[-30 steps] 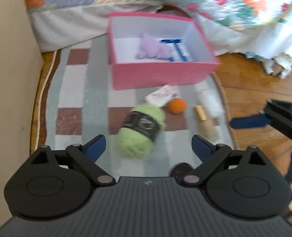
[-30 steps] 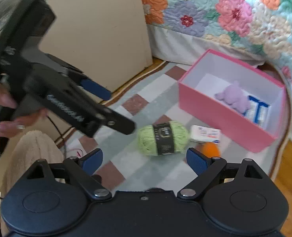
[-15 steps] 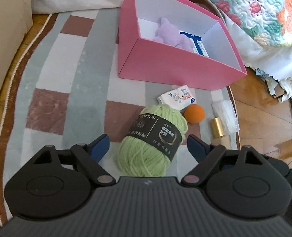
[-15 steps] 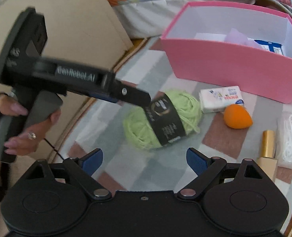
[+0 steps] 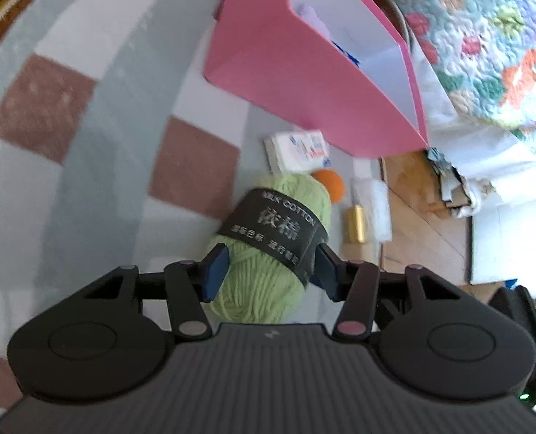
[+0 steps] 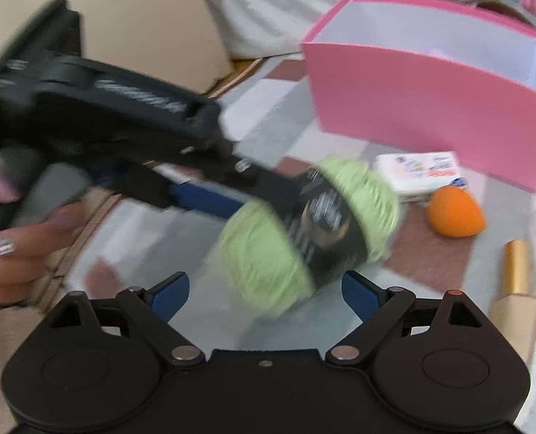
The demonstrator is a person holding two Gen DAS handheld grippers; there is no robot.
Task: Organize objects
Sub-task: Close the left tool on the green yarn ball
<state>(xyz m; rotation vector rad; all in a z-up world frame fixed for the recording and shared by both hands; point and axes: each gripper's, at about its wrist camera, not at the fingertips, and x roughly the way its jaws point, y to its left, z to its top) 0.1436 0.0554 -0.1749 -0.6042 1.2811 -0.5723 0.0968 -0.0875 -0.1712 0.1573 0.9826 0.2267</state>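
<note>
My left tongs [image 5: 269, 271] were closing on the soft, fuzzy green yarn ball [image 5: 268, 253], their blue pads pressing its banded middle. My right tongs [image 6: 266, 294] hung spread just behind it, empty. A stiff pink box [image 5: 286, 83] stood beyond.

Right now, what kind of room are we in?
Most likely a bedroom. A flowered quilt hangs over a bed's edge, a checked rug lies on the wooden floor, and a pink box sits on the rug among small household things.

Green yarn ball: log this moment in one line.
left gripper: closing on green yarn ball | right gripper: open, empty | pink box: target
</note>
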